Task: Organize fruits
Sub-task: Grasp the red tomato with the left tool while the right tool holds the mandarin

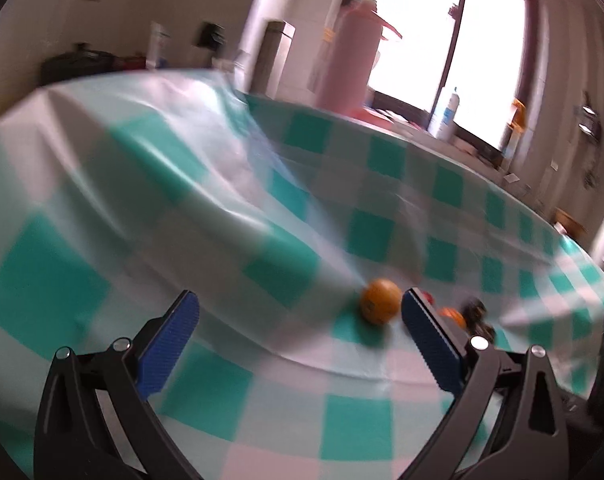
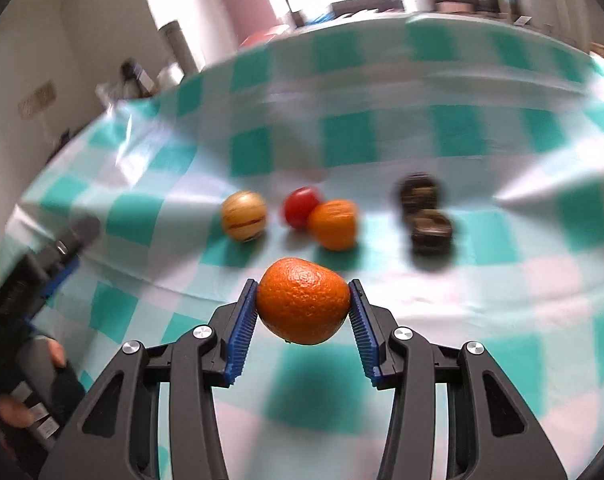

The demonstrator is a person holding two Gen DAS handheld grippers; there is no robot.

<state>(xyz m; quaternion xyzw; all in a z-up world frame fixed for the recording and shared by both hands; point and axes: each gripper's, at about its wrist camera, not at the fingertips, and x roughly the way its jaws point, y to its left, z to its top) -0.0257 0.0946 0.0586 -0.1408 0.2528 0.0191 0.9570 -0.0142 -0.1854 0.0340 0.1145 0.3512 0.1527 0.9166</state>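
Observation:
My right gripper (image 2: 303,286) is shut on an orange (image 2: 304,300) and holds it just above the teal-and-white checked cloth (image 2: 502,280). Beyond it on the cloth lie a yellowish striped round fruit (image 2: 244,216), a red tomato (image 2: 300,206) touching a second orange (image 2: 334,224), and two dark fruits (image 2: 426,216) to the right. My left gripper (image 1: 300,300) stands open with nothing between its fingers. The yellowish fruit (image 1: 381,301) lies just inside its right fingertip, beyond the pads. That finger partly hides the other fruits.
A pink bottle (image 1: 352,52) and a white bottle (image 1: 446,112) stand past the table's far edge, by a bright window. The cloth is creased into folds (image 1: 262,200). A hand (image 2: 6,392) holding the left gripper shows at the left of the right wrist view.

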